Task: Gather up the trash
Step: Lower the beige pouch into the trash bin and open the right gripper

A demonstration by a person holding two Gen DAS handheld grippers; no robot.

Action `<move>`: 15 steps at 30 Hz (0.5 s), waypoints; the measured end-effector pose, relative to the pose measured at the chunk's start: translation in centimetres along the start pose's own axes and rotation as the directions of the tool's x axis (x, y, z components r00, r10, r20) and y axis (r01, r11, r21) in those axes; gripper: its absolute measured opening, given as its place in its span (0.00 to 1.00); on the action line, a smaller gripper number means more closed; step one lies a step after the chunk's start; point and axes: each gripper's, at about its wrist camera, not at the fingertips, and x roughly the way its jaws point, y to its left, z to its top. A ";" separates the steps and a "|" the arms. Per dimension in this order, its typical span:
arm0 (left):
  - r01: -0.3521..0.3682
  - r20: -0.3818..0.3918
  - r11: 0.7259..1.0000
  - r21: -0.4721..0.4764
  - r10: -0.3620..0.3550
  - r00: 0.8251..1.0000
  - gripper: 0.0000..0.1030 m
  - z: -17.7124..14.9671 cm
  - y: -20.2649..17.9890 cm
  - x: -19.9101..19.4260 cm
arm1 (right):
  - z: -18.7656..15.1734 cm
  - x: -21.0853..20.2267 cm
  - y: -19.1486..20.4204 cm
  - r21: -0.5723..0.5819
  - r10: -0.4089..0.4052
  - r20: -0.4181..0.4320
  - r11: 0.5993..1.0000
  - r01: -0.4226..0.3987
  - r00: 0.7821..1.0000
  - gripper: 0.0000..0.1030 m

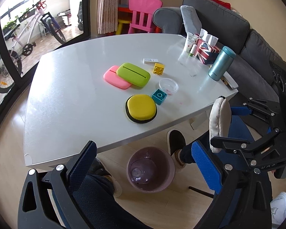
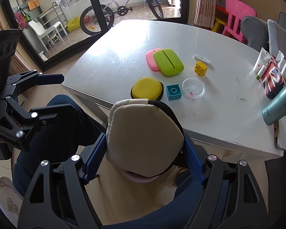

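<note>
My L gripper (image 1: 143,168): jaws spread, nothing held; lower-centre of L view, w/ pink bin (image 1: 150,169) on floor directly btwn fingers. My R gripper (image 2: 143,150): clamped on beige pouch (image 2: 145,139), centre of R view; pouch upright, flat faces to pads. Bin rim (image 2: 139,177) peeks just below pouch, so drop looks near-vertical. R arm has it.

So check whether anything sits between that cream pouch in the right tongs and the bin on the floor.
Nothing visible does. The right tongs grip the cream pouch off the table's edge, above the pink bin, whose mouth is open, with only a clear cup inside.
</note>
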 end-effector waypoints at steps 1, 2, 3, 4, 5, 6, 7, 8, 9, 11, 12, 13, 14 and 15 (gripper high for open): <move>-0.005 0.003 1.000 -0.008 0.005 1.000 0.93 0.1 0.3 -0.1 | -0.1 0.1 0.2 -0.002 0.005 -0.004 1.000 -0.005 1.000 0.74; -0.009 0.007 1.000 -0.014 0.009 1.000 0.93 0.1 0.6 -0.2 | -0.1 0.2 0.3 -0.005 0.010 -0.007 1.000 -0.010 1.000 0.75; -0.013 0.012 1.000 -0.021 0.013 1.000 0.93 0.2 0.9 -0.4 | -0.2 0.4 0.5 -0.009 0.014 -0.012 1.000 -0.014 1.000 0.75; -0.017 0.016 0.999 -0.028 0.017 1.000 0.93 0.2 1.1 -0.4 | -0.2 0.5 0.6 -0.013 0.018 -0.017 1.000 -0.018 1.000 0.75; -0.017 0.019 0.999 -0.034 0.018 1.000 0.93 0.3 1.4 -0.5 | -0.2 0.6 0.8 -0.015 0.023 -0.023 1.000 -0.024 0.999 0.76; -0.019 0.022 0.999 -0.041 0.020 1.000 0.93 0.4 1.6 -0.6 | -0.3 0.8 0.9 -0.019 0.031 -0.028 0.999 -0.031 0.999 0.77; -0.021 0.025 0.999 -0.045 0.022 0.999 0.93 0.4 1.8 -0.7 | -0.3 0.9 1.1 -0.023 0.038 -0.034 0.999 -0.038 0.999 0.77; -0.023 0.027 0.999 -0.048 0.024 0.999 0.93 0.5 2.0 -0.7 | -0.3 1.0 1.3 -0.028 0.041 -0.040 0.999 -0.042 0.998 0.81; -0.025 0.029 0.999 -0.049 0.026 0.999 0.93 0.6 2.1 -0.8 | -0.3 1.1 1.5 -0.032 0.045 -0.043 0.998 -0.046 0.998 0.85; -0.026 0.030 0.998 -0.049 0.028 0.999 0.93 0.6 2.3 -0.8 | -0.3 1.1 1.6 -0.033 0.046 -0.039 0.998 -0.047 0.998 0.93; -0.027 0.030 0.998 -0.050 0.028 0.999 0.93 0.6 2.3 -0.8 | -0.3 1.1 1.6 -0.032 0.044 -0.039 0.998 -0.045 0.998 0.93; -0.026 0.030 0.998 -0.050 0.028 0.999 0.93 0.6 2.4 -0.8 | -0.2 1.1 1.6 -0.029 0.045 -0.042 0.999 -0.046 0.998 0.94; -0.026 0.029 0.998 -0.050 0.027 0.999 0.93 0.6 2.4 -0.8 | -0.2 1.1 1.6 -0.027 0.043 -0.042 0.999 -0.045 0.998 0.95; -0.025 0.028 0.998 -0.049 0.026 0.999 0.93 0.6 2.4 -0.7 | -0.1 1.1 1.6 -0.026 0.040 -0.040 0.999 -0.041 0.998 0.95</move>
